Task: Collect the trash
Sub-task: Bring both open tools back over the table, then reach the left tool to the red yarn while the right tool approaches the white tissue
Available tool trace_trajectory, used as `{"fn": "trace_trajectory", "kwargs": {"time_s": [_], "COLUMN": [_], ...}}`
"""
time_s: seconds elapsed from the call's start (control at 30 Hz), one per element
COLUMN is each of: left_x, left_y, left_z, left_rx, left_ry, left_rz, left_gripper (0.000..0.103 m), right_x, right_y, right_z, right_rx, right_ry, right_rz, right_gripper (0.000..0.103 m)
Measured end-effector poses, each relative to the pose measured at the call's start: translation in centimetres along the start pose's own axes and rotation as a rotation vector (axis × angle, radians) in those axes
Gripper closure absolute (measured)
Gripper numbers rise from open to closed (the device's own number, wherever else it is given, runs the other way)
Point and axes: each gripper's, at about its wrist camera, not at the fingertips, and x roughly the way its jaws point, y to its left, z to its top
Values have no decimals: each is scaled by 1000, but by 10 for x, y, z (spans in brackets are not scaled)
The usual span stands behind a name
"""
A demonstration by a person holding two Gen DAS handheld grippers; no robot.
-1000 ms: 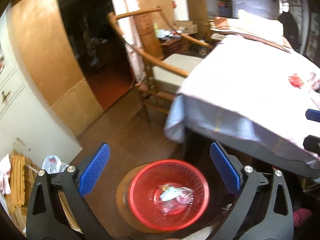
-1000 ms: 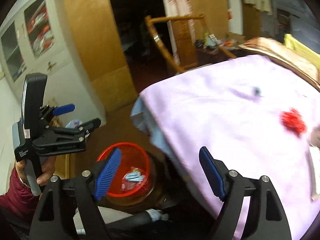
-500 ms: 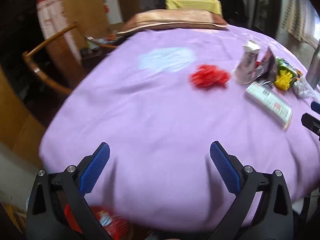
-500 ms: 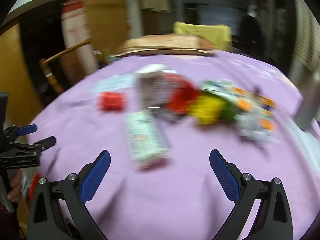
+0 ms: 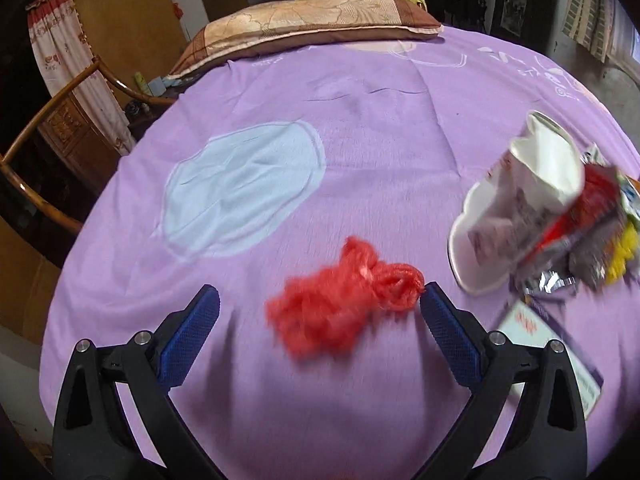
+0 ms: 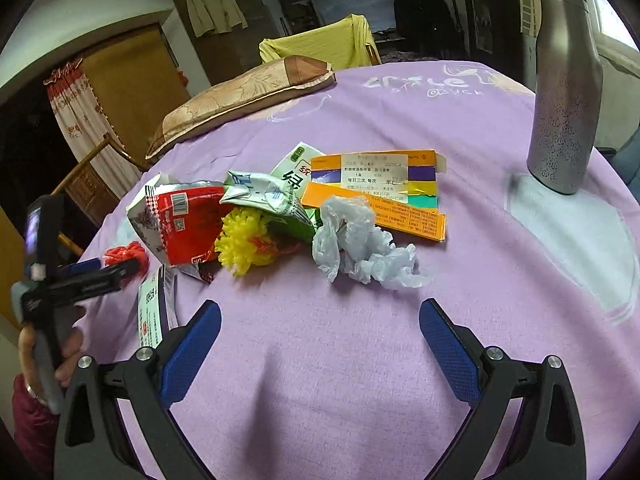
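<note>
Closing should wait until the left gripper [image 5: 318,304], spread wide and empty, is lowered around the red mesh wad [image 5: 344,308] near the table's left edge. The right gripper [image 6: 320,320], just opened wide, holds nothing; the crumpled plastic bag [image 6: 360,240] lies ahead, mid-table.

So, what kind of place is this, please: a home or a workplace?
Most likely a lived-in room at home: a table under a purple cloth with a cushion on it, a wooden chair beside it, and clothes hanging on a wardrobe.
</note>
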Motion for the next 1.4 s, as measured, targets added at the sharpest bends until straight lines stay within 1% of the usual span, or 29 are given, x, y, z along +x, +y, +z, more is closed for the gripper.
{"fn": "trace_trajectory", "kwargs": {"time_s": [0.13,0.23,0.37,0.4,0.43,0.5,0.6,0.7,0.73,0.8,0.87,0.97,1.07,1.17,1.3,1.4], "left_x": [17,25,27,27,27,27,27,27,27,27,27,27,27,27,27,27], "left_y": [6,18,15,14,14,13,14,14,14,14,14,14,14,13,14,14], "left_z": [8,9,10,10,10,10,10,10,11,10,10,10,10,10,10,10], "left_rx": [-32,-86,-79,-79,-79,-79,-79,-79,-79,-79,-80,-79,-80,-80,-80,-80], "left_ry": [56,53,55,55,55,55,55,55,55,55,55,55,55,55,55,55], "left_rz": [-18,-86,-82,-82,-82,-82,-82,-82,-82,-82,-82,-82,-82,-82,-82,-82], "left_gripper": [6,5,5,5,5,5,5,5,5,5,5,5,5,5,5,5], "right_x": [3,5,10,13,15,24,42,52,50,42,27,-4,-23,-18,1,12], "right_y": [-7,-17,-32,-32,-31,-25,-18,-23,-28,-43,-63,-87,-88,-71,-46,-42], "right_z": [2,2,4,6,9,19,34,44,45,41,34,17,7,10,23,29], "right_rx": [34,94,175,177,170,112,65,65,68,90,128,182,182,133,47,21], "right_ry": [21,43,70,81,84,98,127,141,141,133,117,81,54,51,56,73], "right_rz": [18,46,84,80,73,-10,-44,-77,-123,-162,-180,-241,-216,-167,-178,-199], "right_gripper": [5,5,5,5,5,5,5,5,5,5,5,5,5,5,5,5]}}
